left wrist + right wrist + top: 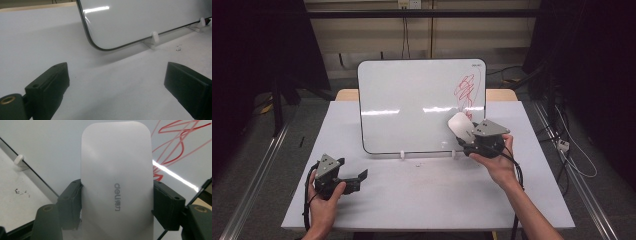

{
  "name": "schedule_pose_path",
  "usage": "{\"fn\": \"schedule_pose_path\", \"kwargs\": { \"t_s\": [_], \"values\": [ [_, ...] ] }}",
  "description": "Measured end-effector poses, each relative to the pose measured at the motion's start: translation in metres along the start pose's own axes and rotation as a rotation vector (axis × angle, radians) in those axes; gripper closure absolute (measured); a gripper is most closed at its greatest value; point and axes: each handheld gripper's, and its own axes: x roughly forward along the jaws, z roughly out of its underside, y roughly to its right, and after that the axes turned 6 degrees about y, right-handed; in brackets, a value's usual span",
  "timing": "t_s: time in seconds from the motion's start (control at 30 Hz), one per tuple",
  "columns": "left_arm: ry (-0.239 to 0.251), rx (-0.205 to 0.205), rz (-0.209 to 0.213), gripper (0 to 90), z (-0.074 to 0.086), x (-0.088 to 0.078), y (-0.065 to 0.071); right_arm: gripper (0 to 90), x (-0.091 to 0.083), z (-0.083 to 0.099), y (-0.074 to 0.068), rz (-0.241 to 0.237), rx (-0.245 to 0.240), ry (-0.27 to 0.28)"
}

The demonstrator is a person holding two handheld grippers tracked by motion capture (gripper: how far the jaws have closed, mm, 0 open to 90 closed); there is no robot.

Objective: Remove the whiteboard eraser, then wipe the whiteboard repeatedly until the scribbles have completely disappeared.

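So the setup here is a person at a white table (422, 200) with a gripper in each hand. Closest in, the left gripper (357, 176) just sits low over the table on the near left, jaws spread wide with nothing between them. In the left gripper view you can see bare tabletop between the two black jaws and the bottom corner of the whiteboard (150, 20) farther off, standing on little white clip feet (154, 37).

A bit farther out on the right, the right gripper (466, 135) is pinching a white eraser (116, 182) by its long sides, jaws clamped snug on it. The right gripper view shows the eraser sticking up out of the jaws with some grey lettering on its back, held right in front of the board's lower right area.

Farthest back is the red scribble (467, 90) in the upper right part of the board. It looks totally intact, no smears that I can spot. So I'd say the eraser pickup is done and the actual wiping hasn't started. What's left is getting the eraser up onto that scribble and rubbing it off.
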Motion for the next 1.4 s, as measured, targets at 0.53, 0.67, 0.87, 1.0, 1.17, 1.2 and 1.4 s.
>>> {"fn": "schedule_pose_path", "kwargs": {
  "t_s": [0.53, 0.67, 0.87, 1.0, 1.17, 1.2, 1.4],
  "values": [
    [-0.002, 0.004, -0.007, 6.0, -0.001, -0.001, 0.001, 31.4, -0.001, -0.017, 0.01, 0.05, -0.003, 0.057],
    [0.001, 0.006, -0.011, 6.0, -0.001, -0.002, 0.001, 31.4, 0.0, -0.022, 0.011, 0.057, -0.006, 0.069],
    [-0.009, -0.005, -0.005, 6.0, 0.001, -0.001, -0.003, 31.4, 0.003, -0.025, 0.016, 0.081, -0.009, 0.073],
    [-0.004, -0.014, 0.0, 6.0, 0.0, 0.0, -0.003, 31.4, 0.007, -0.029, 0.02, 0.105, -0.021, 0.069],
    [-0.007, -0.01, 0.002, 6.0, 0.001, 0.001, -0.003, 31.4, 0.013, -0.036, 0.026, 0.132, -0.036, 0.078],
    [-0.007, -0.008, 0.0, 6.0, 0.0, 0.0, -0.003, 31.4, 0.013, -0.038, 0.027, 0.132, -0.036, 0.08],
    [-0.009, -0.005, -0.001, 6.0, 0.0, 0.0, -0.004, 31.4, 0.021, -0.045, 0.034, 0.146, -0.045, 0.07]
  ]
}}
